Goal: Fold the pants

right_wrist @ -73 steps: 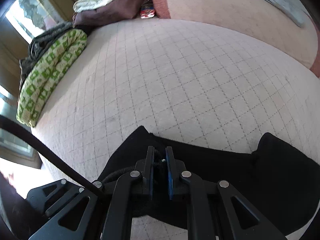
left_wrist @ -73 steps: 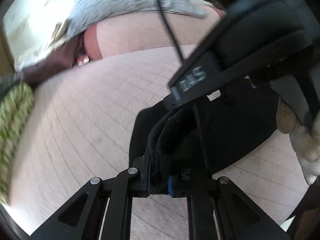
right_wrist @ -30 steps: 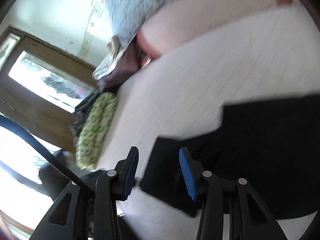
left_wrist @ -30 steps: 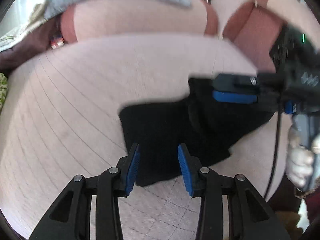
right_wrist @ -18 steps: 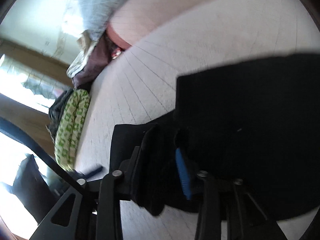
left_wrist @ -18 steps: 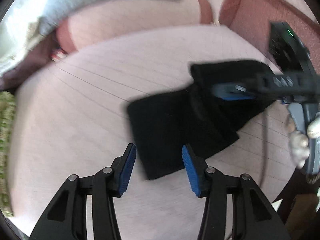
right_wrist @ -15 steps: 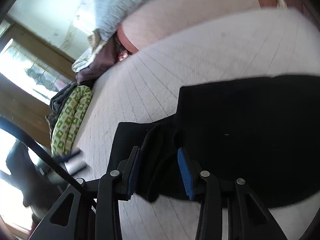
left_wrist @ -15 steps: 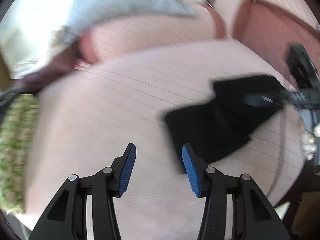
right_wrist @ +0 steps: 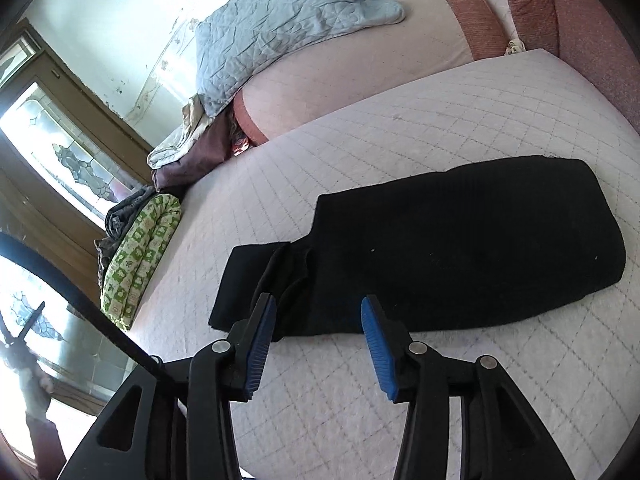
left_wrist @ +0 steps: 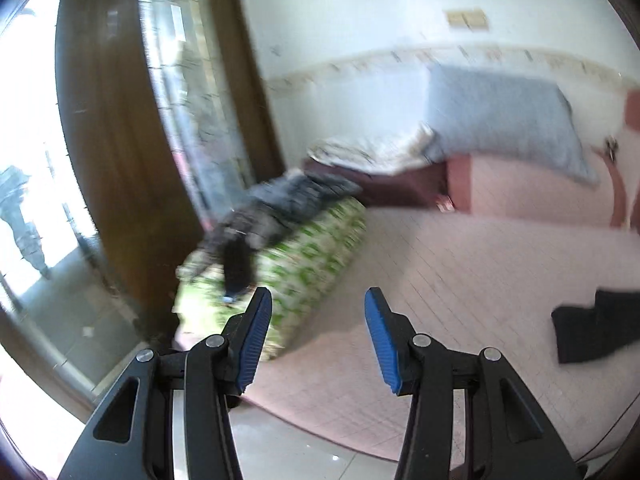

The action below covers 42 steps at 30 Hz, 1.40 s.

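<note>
In the left wrist view, the left gripper [left_wrist: 318,304] stands with its blue pads well apart and nothing between them, above the near left edge of the pink quilted mattress [left_wrist: 460,264]. The picture is blurred. A green patterned blanket [left_wrist: 316,252] lies rolled at the mattress's left edge with a dark garment [left_wrist: 276,204] on its far side. The black pants [left_wrist: 596,324] show only at the far right edge, flat on the mattress, well apart from this gripper.

In the right wrist view, the right gripper [right_wrist: 318,316] has its jaws opening, empty, just above the near edge of the pants [right_wrist: 460,248]. The pants lie folded into a long band across the mattress [right_wrist: 420,400], a smaller flap sticking out at the left end. A blue quilt [right_wrist: 280,28] drapes over the far cushion [right_wrist: 360,68].
</note>
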### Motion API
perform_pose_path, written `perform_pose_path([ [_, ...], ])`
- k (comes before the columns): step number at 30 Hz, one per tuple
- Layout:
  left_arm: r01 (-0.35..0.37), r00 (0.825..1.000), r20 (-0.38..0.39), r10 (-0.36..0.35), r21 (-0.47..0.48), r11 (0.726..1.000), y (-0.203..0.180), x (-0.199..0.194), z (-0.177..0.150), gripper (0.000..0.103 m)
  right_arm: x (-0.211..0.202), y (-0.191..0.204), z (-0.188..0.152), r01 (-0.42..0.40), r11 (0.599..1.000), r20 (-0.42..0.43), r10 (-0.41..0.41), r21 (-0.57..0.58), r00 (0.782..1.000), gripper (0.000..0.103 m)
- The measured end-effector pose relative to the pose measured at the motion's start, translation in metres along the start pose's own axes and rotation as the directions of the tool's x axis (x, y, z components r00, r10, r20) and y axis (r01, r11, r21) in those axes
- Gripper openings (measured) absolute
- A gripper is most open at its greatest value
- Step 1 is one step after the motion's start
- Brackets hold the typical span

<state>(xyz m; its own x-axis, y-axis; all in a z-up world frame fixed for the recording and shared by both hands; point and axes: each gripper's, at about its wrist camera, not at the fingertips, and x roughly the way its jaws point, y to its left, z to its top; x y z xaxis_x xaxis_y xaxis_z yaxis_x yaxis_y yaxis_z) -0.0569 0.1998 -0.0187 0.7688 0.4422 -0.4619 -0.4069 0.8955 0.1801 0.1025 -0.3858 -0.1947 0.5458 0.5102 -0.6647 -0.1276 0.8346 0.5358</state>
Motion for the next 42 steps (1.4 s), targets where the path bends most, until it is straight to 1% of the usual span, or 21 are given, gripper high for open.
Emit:
perform_pose_path([
  [2,0.004,0.999,0.036,-0.003,-0.024,1.0,0.021,-0.035,0.008,0.054,0.003,0.003,-0.003,-0.009,1.0,-0.014,0.009,0.0,1.0,0.055],
  [4,0.044,0.998,0.055,-0.041,-0.047,0.998,0.027,-0.061,0.019,0.061,0.014,0.009,-0.005,-0.016,1.0,-0.033,0.016,0.011,0.999,0.057],
  [6,0.104,0.993,0.07,-0.1,-0.055,0.993,0.02,-0.081,0.03,0.063,0.031,0.014,-0.005,-0.016,0.999,-0.061,0.018,0.033,0.998,0.058],
  [7,0.142,0.988,0.074,-0.137,-0.06,0.988,0.015,-0.087,0.036,0.067,0.045,0.017,-0.004,-0.006,0.999,-0.078,0.01,0.049,0.997,0.059],
  [9,0.228,0.972,0.081,-0.222,-0.066,0.972,-0.001,-0.092,0.045,0.072,0.069,0.021,-0.001,0.035,0.997,-0.111,-0.027,0.064,0.993,0.063],
  [12,0.361,0.931,0.077,-0.356,-0.057,0.931,-0.035,-0.083,0.054,0.074,0.1,0.031,0.001,0.088,0.994,-0.137,-0.078,0.067,0.987,0.063],
  [14,0.422,0.906,0.064,-0.419,-0.043,0.906,-0.066,-0.067,0.052,0.074,0.113,0.039,0.002,0.099,0.993,-0.154,-0.088,0.059,0.984,0.063],
  [16,0.494,0.869,0.015,-0.494,-0.039,0.869,-0.101,-0.045,0.045,0.074,0.124,0.049,0.001,0.092,0.994,-0.17,-0.082,0.053,0.982,0.064],
  [17,0.532,0.846,-0.018,-0.533,-0.046,0.845,-0.118,-0.035,0.04,0.074,0.128,0.054,0.0,0.093,0.995,-0.175,-0.084,0.043,0.981,0.065],
  [19,0.588,0.803,-0.068,-0.592,-0.064,0.806,-0.15,-0.016,0.032,0.074,0.136,0.065,-0.002,0.128,0.992,-0.181,-0.125,0.001,0.975,0.066],
  [20,0.606,0.787,-0.09,-0.61,-0.068,0.793,-0.169,-0.006,0.026,0.074,0.142,0.07,-0.004,0.155,0.988,-0.189,-0.157,-0.026,0.969,0.058],
  [21,0.613,0.78,-0.104,-0.617,-0.068,0.787,-0.182,0.002,0.022,0.074,0.146,0.073,-0.005,0.171,0.984,-0.202,-0.177,-0.048,0.963,0.041],
  [22,0.62,0.772,-0.123,-0.623,-0.064,0.782,-0.199,0.011,0.017,0.074,0.149,0.074,-0.006,0.178,0.983,-0.209,-0.185,-0.055,0.96,0.008],
  [26,0.638,0.749,-0.204,-0.63,-0.032,0.769,-0.256,0.042,-0.006,0.074,0.137,0.065,-0.002,0.153,0.988,-0.181,-0.157,-0.035,0.971,0.008],
  [29,0.626,0.752,-0.262,-0.605,-0.004,0.78,-0.294,0.069,-0.022,0.074,0.128,0.055,0.004,0.148,0.989,-0.161,-0.151,-0.027,0.975,0.008],
  [30,0.624,0.749,-0.281,-0.6,-0.005,0.781,-0.304,0.078,-0.027,0.074,0.127,0.052,0.007,0.149,0.989,-0.154,-0.15,-0.021,0.977,0.008],
  [33,0.631,0.722,-0.339,-0.603,-0.033,0.775,-0.335,0.105,-0.042,0.074,0.122,0.039,0.014,0.149,0.989,-0.141,-0.149,-0.011,0.979,0.008],
  [35,0.637,0.699,-0.378,-0.607,-0.057,0.769,-0.356,0.123,-0.053,0.074,0.121,0.037,0.015,0.167,0.985,-0.126,-0.171,-0.045,0.977,0.008],
  [36,0.636,0.694,-0.392,-0.605,-0.06,0.769,-0.365,0.129,-0.057,0.074,0.121,0.038,0.014,0.168,0.984,-0.123,-0.174,-0.059,0.977,0.008],
  [37,0.632,0.694,-0.406,-0.594,-0.051,0.773,-0.377,0.136,-0.063,0.074,0.12,0.038,0.012,0.165,0.983,-0.12,-0.174,-0.076,0.977,0.008],
  [42,0.597,0.718,-0.475,-0.509,0.044,0.801,-0.42,0.166,-0.094,0.074,0.122,0.025,0.002,0.148,0.987,-0.126,-0.154,-0.059,0.98,0.008],
])
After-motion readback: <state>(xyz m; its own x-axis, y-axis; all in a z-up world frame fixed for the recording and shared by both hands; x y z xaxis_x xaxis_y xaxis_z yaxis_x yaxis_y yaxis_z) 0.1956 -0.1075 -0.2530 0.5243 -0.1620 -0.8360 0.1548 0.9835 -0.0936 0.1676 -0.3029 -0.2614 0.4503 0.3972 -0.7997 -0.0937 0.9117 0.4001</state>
